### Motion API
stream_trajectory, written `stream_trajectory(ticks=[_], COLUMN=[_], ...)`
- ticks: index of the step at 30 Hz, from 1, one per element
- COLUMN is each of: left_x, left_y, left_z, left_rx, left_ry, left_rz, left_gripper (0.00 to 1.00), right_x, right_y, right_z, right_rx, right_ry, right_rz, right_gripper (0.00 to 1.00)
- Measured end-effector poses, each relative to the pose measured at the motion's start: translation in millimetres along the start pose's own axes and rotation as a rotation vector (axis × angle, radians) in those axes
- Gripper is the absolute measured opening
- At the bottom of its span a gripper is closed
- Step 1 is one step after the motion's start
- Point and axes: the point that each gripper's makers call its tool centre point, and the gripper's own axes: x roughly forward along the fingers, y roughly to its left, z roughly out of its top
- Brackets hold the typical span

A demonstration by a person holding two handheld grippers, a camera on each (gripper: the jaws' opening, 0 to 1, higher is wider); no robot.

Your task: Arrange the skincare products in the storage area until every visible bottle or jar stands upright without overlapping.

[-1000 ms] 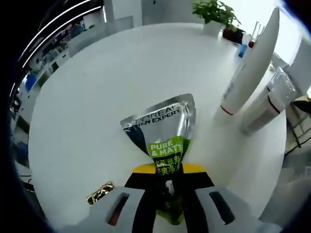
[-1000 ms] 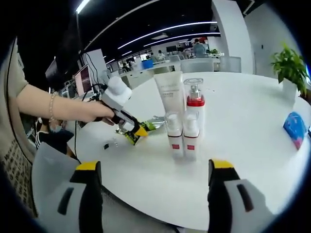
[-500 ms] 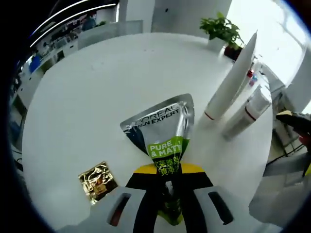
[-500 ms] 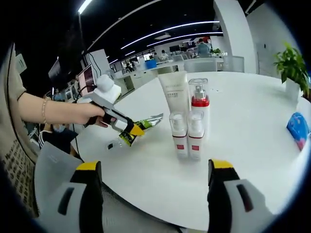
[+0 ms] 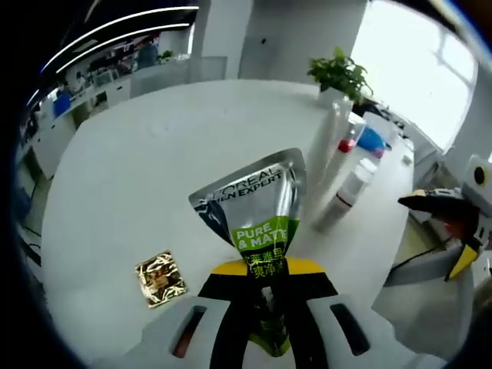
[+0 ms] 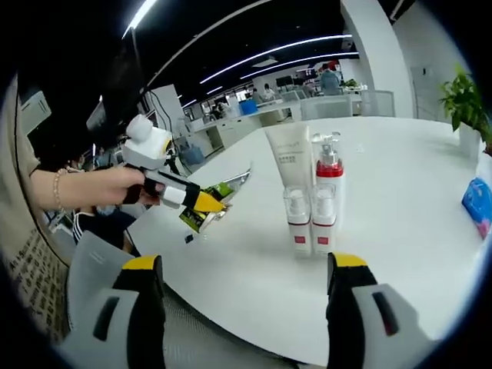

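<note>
Four upright bottles (image 6: 311, 201) stand near a gold packet (image 5: 161, 277).

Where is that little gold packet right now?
In the left gripper view, the gold packet lies flat on the white table, left of the left gripper, which holds the silver and green sachet above the table.

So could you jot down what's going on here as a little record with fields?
setting: round white table in an open office
left tongs: shut on a silver and green sachet, held above the table
right tongs: open, holding nothing, at the near edge of the table
standing products: white tube, red-collared pump bottle, two small bottles in front, grouped upright
also on table: gold foil packet, potted plant, blue item
</note>
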Motion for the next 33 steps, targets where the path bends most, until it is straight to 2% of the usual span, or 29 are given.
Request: stream_trajectory(ticks=[7,13,17,21,30,33], left_x=[-25.5,-46.0,-58.7,-66.8,-81.5,-84.8], left_y=[-13.7,-26.8,-38.6,-46.0,-60.0,-65.0], left_z=[1.5,0.3,1.4,2.1,4.0,1.6], left_rx=[0.024,0.054,0.064,0.079,0.141,0.148], left_ry=[-0.052,-0.088,-0.115,-0.131,-0.166,-0.170], left_rz=[0.000,-0.002,-0.019,-0.028,-0.037,-0.046], left_gripper=[0.11,0.11,0.11,0.11,0.11,0.11], right_x=[14.1,30.0,38.1,46.3,56.9,59.0], right_y=[30.8,51.2,62.5,70.7,77.8,77.3], right_z=[16.3,33.3,39.1,48.1,74.2,83.3], right_rx=[-0.050,-0.005,-0.026,-0.009,0.117,0.185], right_ry=[-0.014,-0.062,-0.062,-0.080,-0.169,-0.213], right_rz=[0.102,0.181,0.225,0.261,0.303,0.304], right_gripper=[0.85,0.80,0.77,0.75,0.65,0.55])
